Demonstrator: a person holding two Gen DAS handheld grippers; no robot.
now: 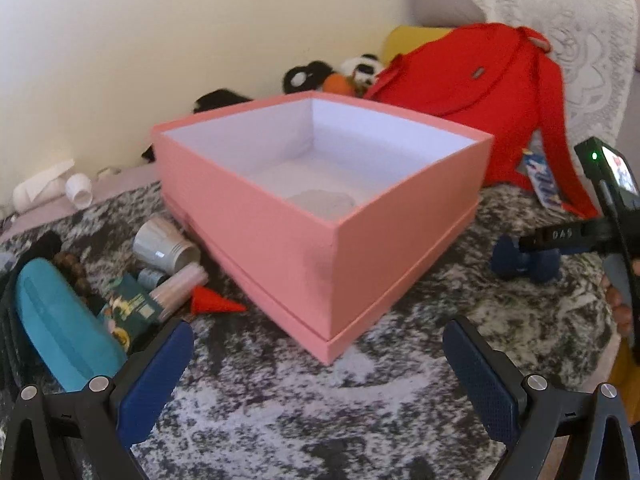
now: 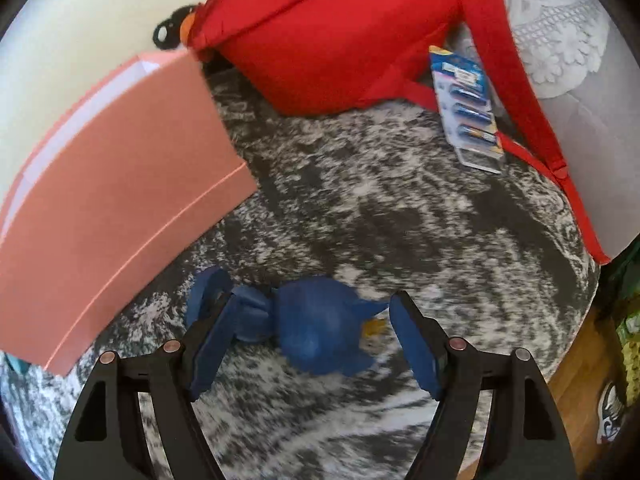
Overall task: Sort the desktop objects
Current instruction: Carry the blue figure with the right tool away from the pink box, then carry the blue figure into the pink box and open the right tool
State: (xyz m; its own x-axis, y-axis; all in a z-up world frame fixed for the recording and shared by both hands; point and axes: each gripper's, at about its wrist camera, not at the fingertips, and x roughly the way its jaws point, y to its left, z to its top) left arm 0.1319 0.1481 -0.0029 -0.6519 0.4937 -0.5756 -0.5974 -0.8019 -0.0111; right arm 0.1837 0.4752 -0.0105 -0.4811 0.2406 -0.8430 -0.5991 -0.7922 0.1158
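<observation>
An open pink box (image 1: 320, 208) with a white inside stands on the mottled grey-white cloth; a pale lump lies on its floor. My left gripper (image 1: 318, 360) is open, low in front of the box's near corner, holding nothing. A small blue dumbbell (image 2: 308, 326) lies on the cloth right of the box (image 2: 120, 184). My right gripper (image 2: 308, 340) is open and straddles the dumbbell, its fingers on either side and apart from it. In the left wrist view the dumbbell (image 1: 524, 260) sits under the right gripper's body (image 1: 600, 216).
A red backpack (image 1: 480, 92) leans behind the box, its strap trailing right. A blister pack of batteries (image 2: 466, 108) lies by the strap. Left of the box lie a teal case (image 1: 60, 320), a grey cup (image 1: 164, 246), a red cone (image 1: 214, 302), a green packet and beads. Plush toys sit at the wall.
</observation>
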